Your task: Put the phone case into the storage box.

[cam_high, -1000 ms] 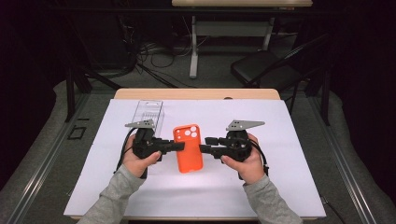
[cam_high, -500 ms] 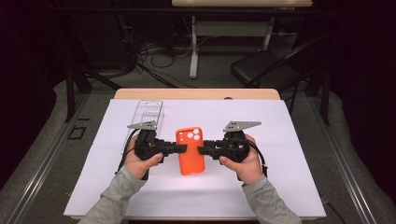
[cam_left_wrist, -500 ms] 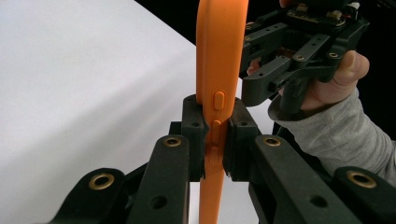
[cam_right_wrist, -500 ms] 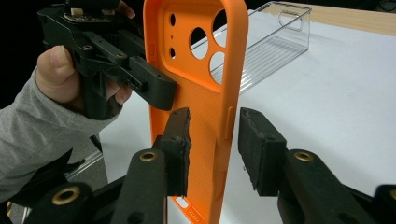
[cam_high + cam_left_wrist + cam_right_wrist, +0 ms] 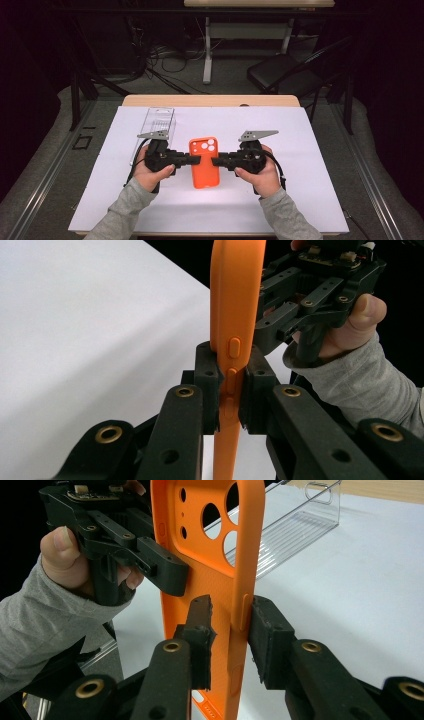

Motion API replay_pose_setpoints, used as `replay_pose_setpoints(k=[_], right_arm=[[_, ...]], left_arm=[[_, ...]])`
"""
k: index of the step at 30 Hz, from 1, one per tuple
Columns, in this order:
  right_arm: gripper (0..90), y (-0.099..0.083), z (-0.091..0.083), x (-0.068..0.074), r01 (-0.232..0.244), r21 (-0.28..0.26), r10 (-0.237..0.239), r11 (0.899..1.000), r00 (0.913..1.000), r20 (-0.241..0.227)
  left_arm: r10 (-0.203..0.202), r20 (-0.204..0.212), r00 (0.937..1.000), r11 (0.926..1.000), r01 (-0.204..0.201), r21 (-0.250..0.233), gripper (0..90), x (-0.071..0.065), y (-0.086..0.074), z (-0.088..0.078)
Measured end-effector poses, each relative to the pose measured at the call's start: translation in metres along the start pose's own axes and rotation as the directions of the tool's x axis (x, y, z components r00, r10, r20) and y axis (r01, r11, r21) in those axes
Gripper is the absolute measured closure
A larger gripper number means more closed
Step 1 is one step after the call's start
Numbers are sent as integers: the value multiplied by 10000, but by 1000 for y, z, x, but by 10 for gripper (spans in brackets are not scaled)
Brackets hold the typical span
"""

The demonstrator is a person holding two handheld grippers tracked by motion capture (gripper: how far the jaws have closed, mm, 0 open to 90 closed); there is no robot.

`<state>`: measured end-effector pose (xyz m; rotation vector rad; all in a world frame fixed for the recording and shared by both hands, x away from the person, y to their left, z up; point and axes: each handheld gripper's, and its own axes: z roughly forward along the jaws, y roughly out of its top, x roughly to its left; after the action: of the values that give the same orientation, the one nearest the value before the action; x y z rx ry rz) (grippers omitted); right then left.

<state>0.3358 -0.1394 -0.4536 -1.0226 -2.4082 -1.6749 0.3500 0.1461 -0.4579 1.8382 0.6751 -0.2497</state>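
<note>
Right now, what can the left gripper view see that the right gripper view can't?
The left gripper view looks at the orange phone case edge-on, with its side buttons between the left gripper jaws, shut on it. The right gripper view sees the case's camera holes and the clear plastic box, with the right gripper jaws either side of the case's edge. Both show the case, the white table cover and the opposite hand.

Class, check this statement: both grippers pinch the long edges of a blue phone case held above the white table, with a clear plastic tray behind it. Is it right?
Not quite: the phone case is orange, as the high view shows. Otherwise right: the left gripper and right gripper pinch its long edges, and the clear plastic tray lies behind.
</note>
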Motion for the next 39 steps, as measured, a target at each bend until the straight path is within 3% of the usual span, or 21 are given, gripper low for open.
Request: replay_pose_setpoints(k=[19,39], right_arm=[[793,-1,0,-2,-67,45,67,10000,10000,33],[812,-1,0,-4,-83,38,84,10000,9998,-191]], left_arm=[[15,3,10000,10000,-15,19,814,-1,0,1],[72,36,10000,10000,-73,29,814,0,0,1]])
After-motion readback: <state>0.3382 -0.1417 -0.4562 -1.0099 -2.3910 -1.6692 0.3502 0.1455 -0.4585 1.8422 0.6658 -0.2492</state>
